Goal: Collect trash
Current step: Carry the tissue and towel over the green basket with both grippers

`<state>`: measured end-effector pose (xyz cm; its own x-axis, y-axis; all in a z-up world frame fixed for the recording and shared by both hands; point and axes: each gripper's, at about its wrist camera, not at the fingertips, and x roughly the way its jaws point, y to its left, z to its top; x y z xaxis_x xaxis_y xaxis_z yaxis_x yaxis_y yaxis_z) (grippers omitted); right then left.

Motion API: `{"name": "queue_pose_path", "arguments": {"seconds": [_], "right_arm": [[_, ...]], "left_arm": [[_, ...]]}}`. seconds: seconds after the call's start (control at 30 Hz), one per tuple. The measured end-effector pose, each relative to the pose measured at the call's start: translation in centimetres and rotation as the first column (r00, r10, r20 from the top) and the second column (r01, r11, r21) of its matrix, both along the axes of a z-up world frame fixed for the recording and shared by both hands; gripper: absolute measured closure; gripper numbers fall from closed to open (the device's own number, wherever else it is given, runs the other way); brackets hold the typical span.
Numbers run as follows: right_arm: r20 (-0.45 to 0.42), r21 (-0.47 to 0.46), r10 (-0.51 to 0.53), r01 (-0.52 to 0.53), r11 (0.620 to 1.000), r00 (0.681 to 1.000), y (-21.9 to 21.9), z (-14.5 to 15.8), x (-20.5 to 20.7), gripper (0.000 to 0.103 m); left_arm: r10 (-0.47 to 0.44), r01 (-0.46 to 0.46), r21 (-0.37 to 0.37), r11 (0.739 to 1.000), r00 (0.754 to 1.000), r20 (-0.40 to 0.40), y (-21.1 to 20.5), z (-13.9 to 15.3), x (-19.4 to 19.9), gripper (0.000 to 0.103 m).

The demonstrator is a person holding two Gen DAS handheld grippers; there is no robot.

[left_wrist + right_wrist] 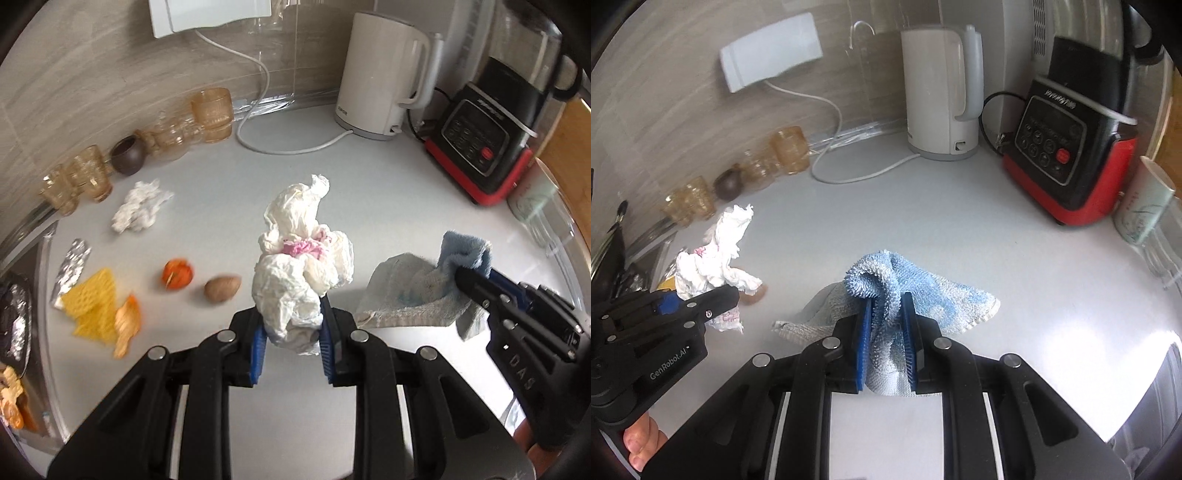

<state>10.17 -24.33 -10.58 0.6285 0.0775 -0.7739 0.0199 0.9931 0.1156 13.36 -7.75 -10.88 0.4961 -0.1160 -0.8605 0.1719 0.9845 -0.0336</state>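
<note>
My left gripper (pixel 291 325) is shut on a crumpled white tissue with a pink stain (pixel 301 258) and holds it above the grey counter. It also shows in the right wrist view (pixel 713 266). My right gripper (pixel 886 328) is shut on a blue and white cloth (pixel 912 299) that rests on the counter; it shows in the left wrist view (pixel 417 291) too. Loose trash lies at left: another crumpled tissue (pixel 138 206), a foil strip (pixel 70 269), yellow foam netting (pixel 92 306), orange peel (pixel 127 325), a small orange fruit husk (pixel 177 275) and a brown nut (pixel 221 288).
Several amber glasses (pixel 210 112) and a dark cup (pixel 127 155) line the back wall. A white kettle (pixel 380 74) with its cable and a black and red blender (pixel 484 144) stand at the back right. A sink edge (pixel 22 236) lies at far left.
</note>
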Motion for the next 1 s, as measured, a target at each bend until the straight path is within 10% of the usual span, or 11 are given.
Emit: {"name": "queue_pose_path", "arguments": {"seconds": [0.4,1.0], "right_arm": [[-0.003,-0.051,0.006,-0.006,0.999,1.000,5.5,1.9,-13.0,0.086],[-0.188,-0.050,0.004,-0.014,0.999,0.982,12.5,-5.7,-26.1,0.086]], "left_arm": [[-0.082,0.080,-0.033,0.996,0.993,-0.081,4.8,-1.1,-13.4,0.079],[-0.229,0.213,-0.094,0.973,0.949,-0.217,10.8,-7.0,-26.3,0.078]]}}
